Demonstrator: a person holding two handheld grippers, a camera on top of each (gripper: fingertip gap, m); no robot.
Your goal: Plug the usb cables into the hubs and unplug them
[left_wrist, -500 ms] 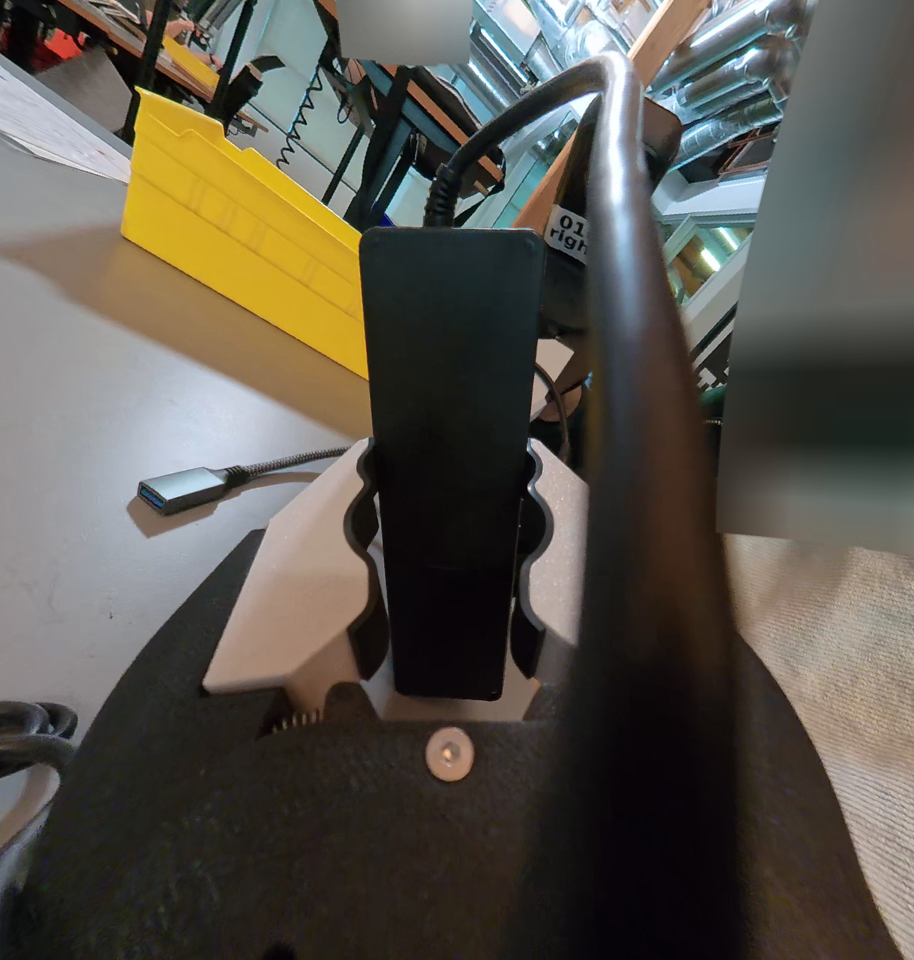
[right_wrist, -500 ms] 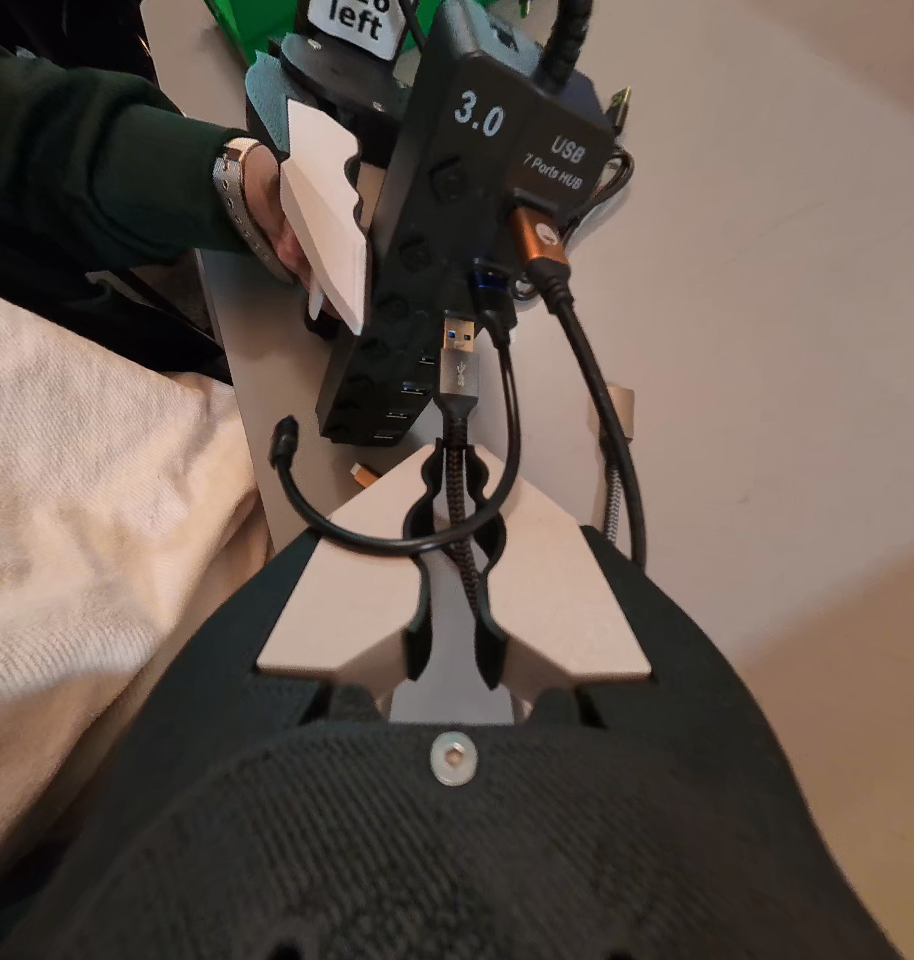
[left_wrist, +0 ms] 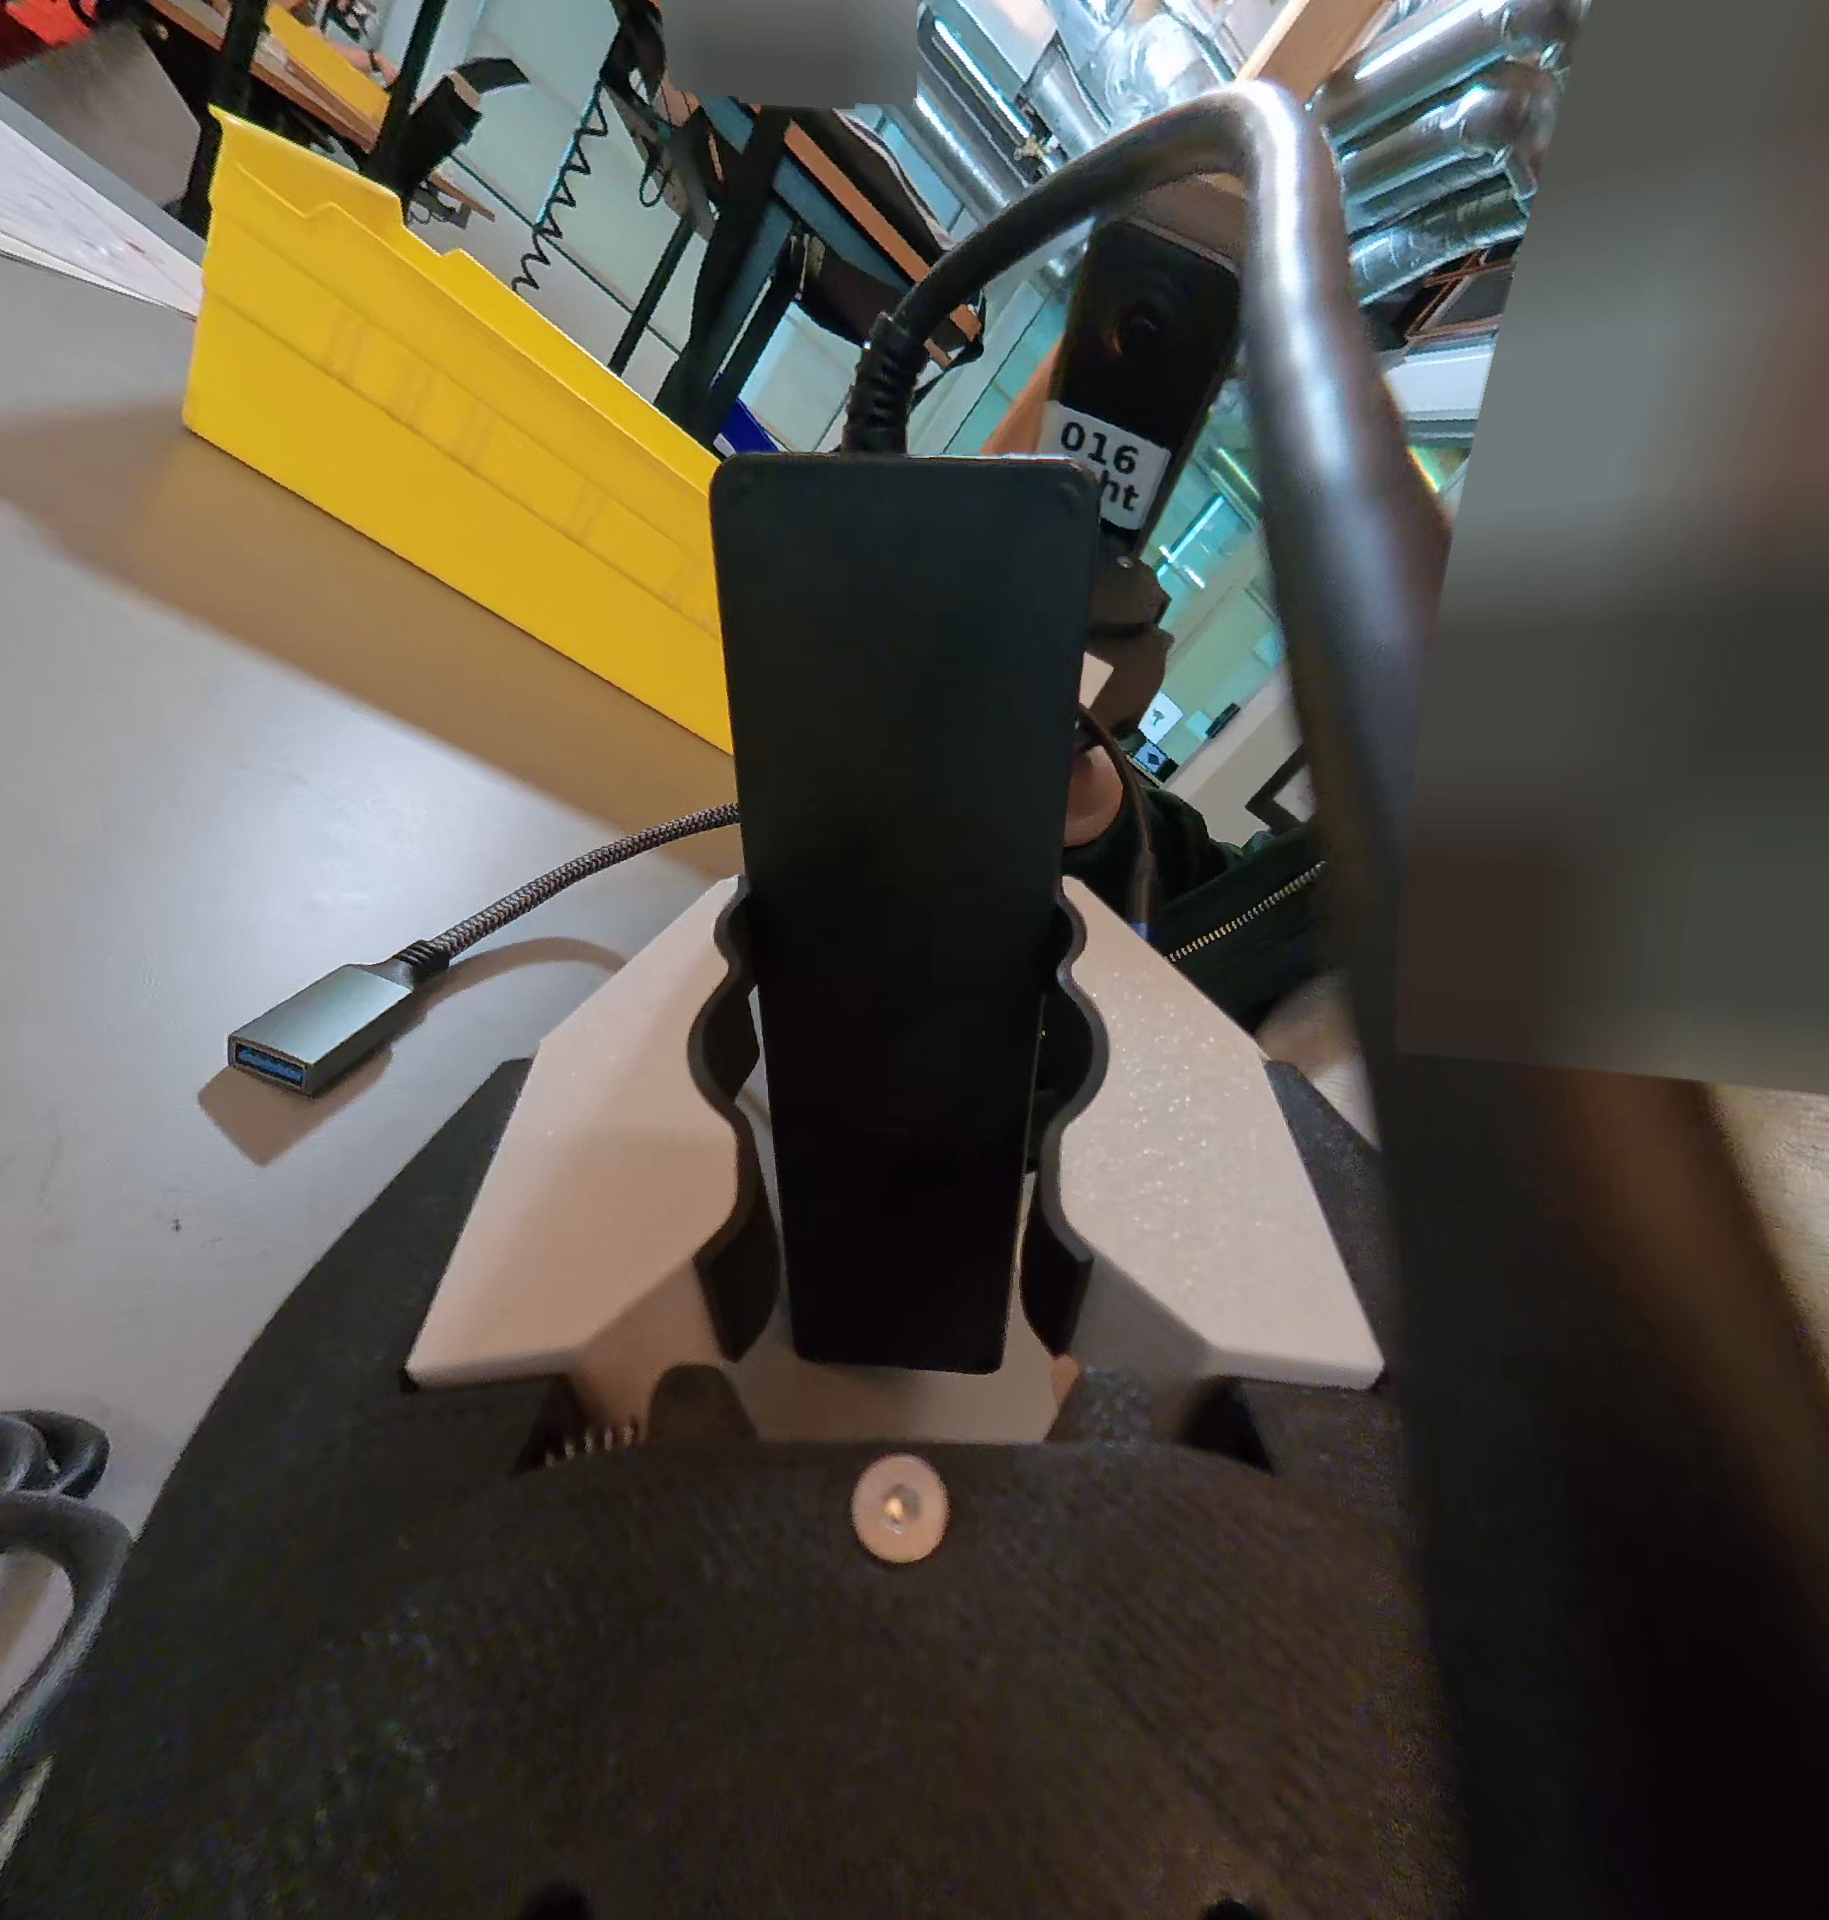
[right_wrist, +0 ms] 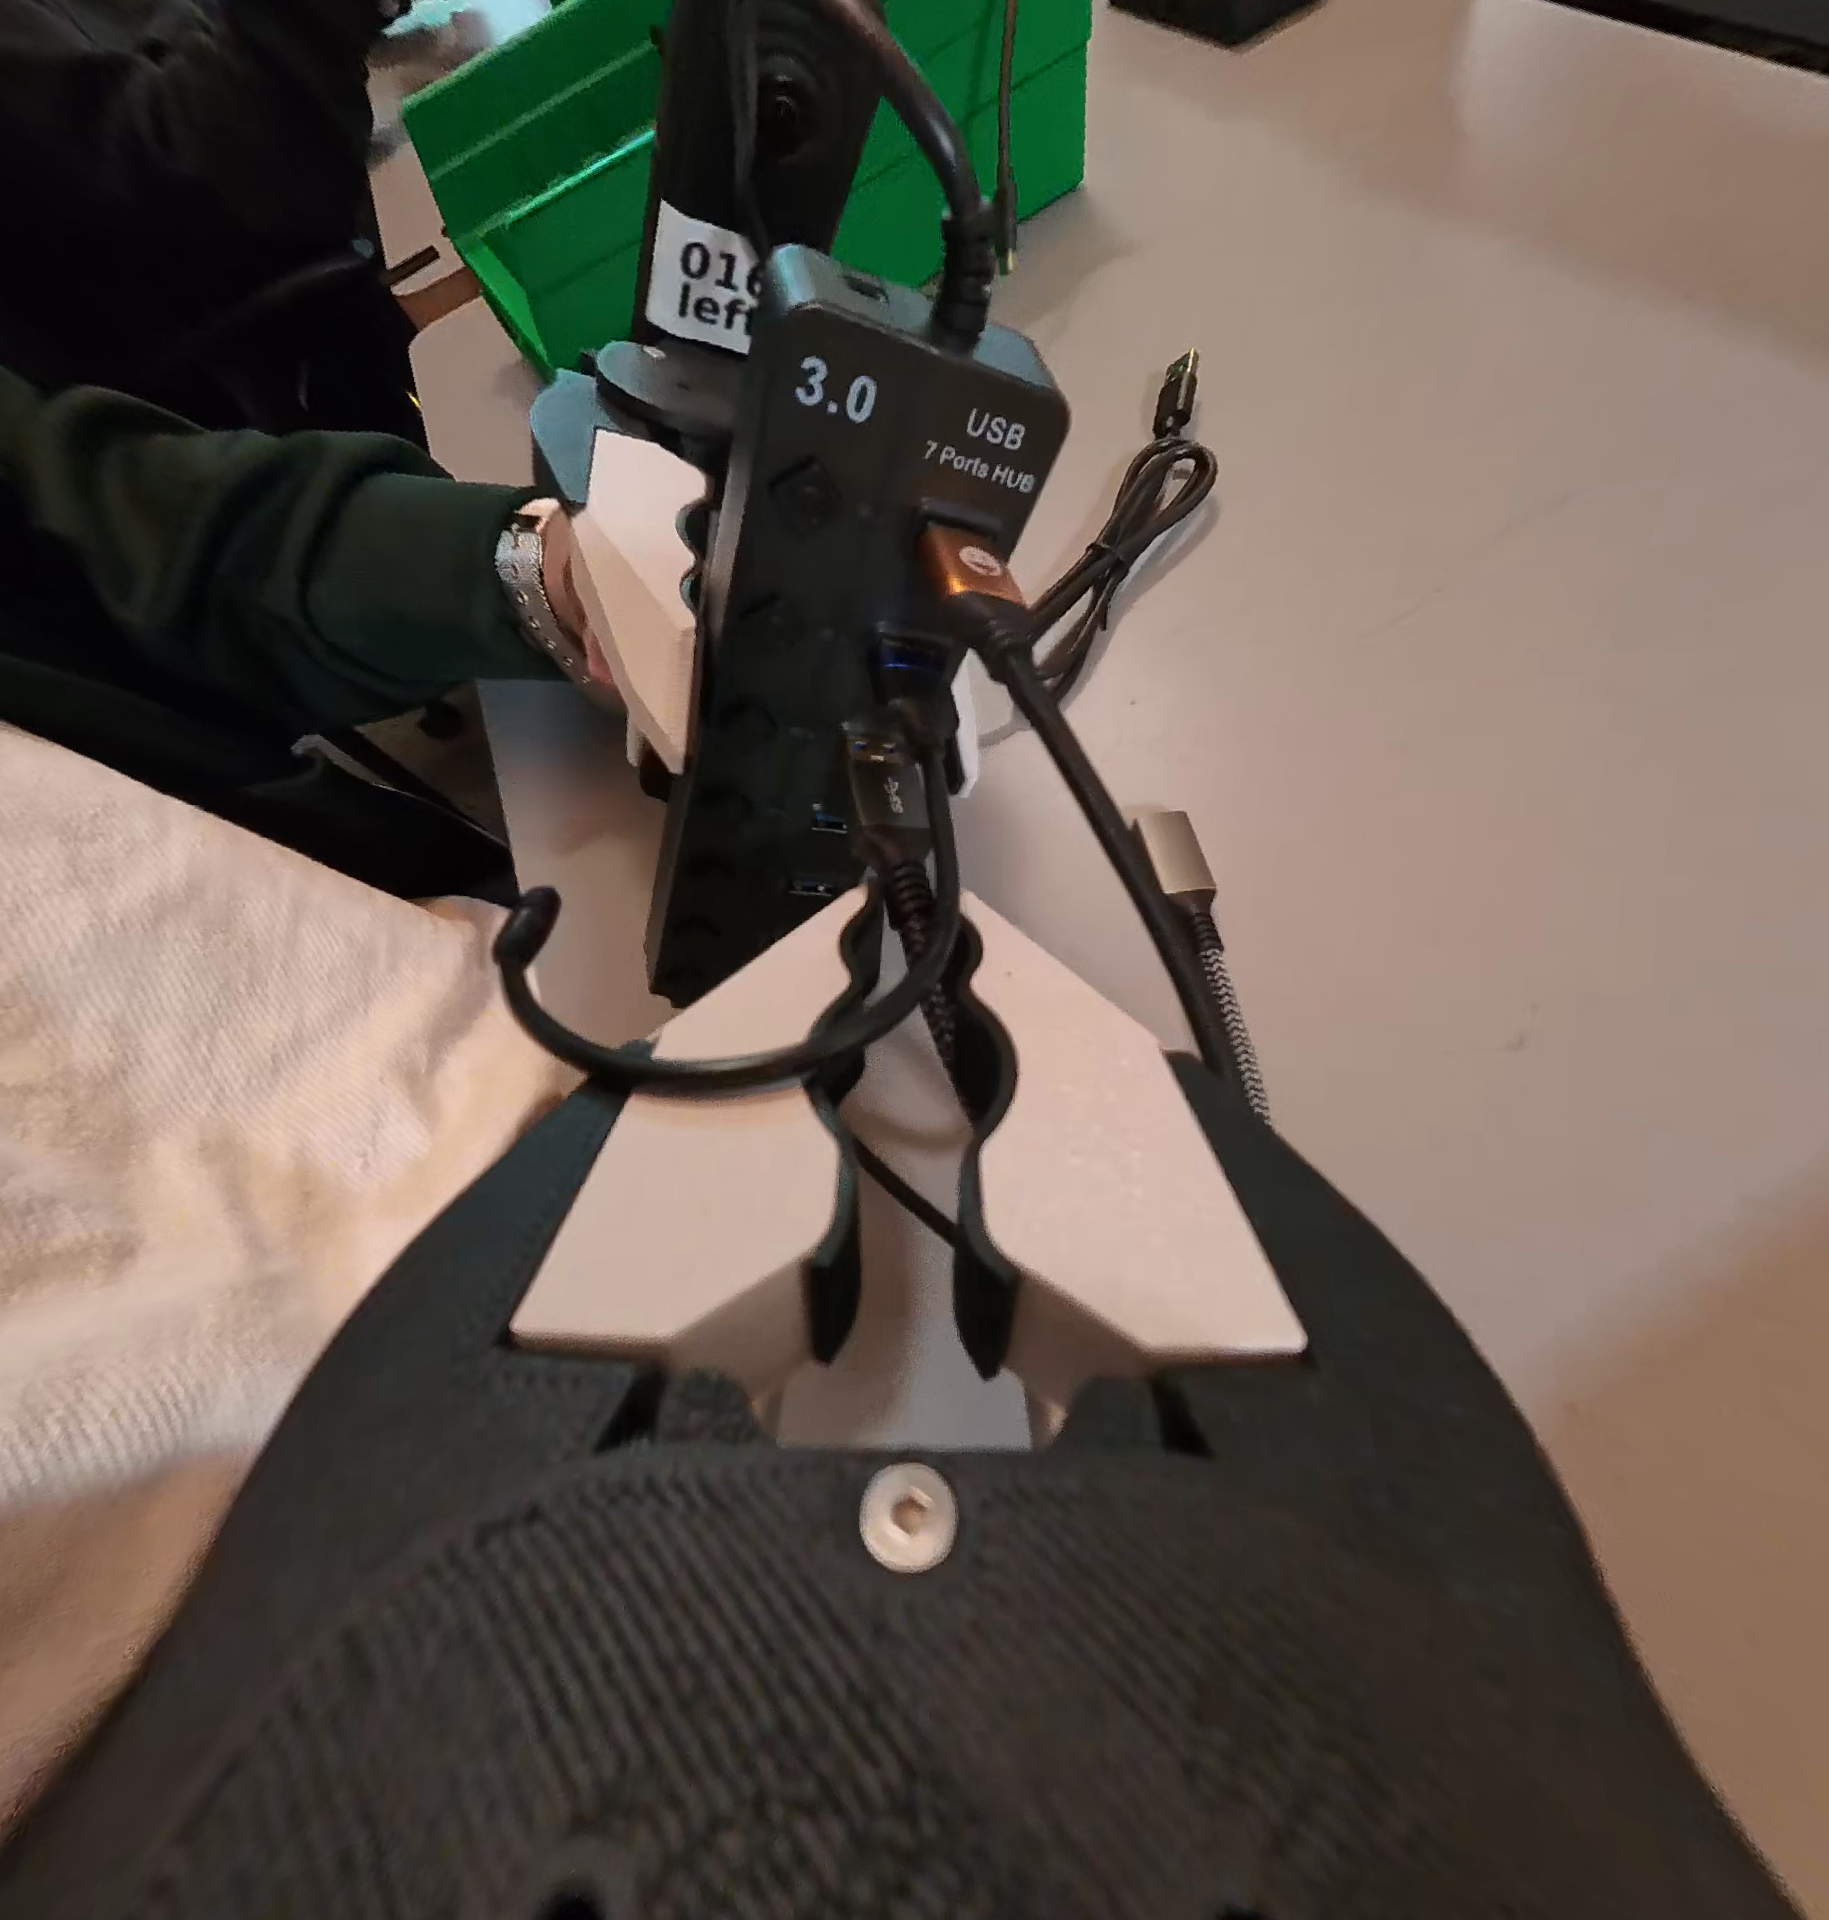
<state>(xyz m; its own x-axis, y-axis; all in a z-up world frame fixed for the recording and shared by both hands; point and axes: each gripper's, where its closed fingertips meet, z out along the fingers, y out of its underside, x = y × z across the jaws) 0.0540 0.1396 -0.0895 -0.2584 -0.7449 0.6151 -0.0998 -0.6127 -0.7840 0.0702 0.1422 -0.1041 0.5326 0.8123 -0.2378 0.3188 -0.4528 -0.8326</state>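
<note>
Two claws engaged on one job. Left claw (left_wrist: 899,1081) clamped across the lower body of the long black plastic seven-port hub (left_wrist: 894,883), held upright off the grey bench (left_wrist: 266,831). Right claw (right_wrist: 915,997) narrowed to a slim gap around the braided black-and-grey cable (right_wrist: 925,966) just behind its grey metal USB plug (right_wrist: 884,790); grip contact not confirmed. Plug tip at a middle port, seating depth not discernible. Orange-collared plug (right_wrist: 967,571) already seated higher up. Hub judged light, rigid, smooth-sided (liable to twist in a narrow clamp). Cable limp; best hold judged the stiff plug shell, not the braid. Grey female connector (left_wrist: 312,1029) lying loose on bench.
</note>
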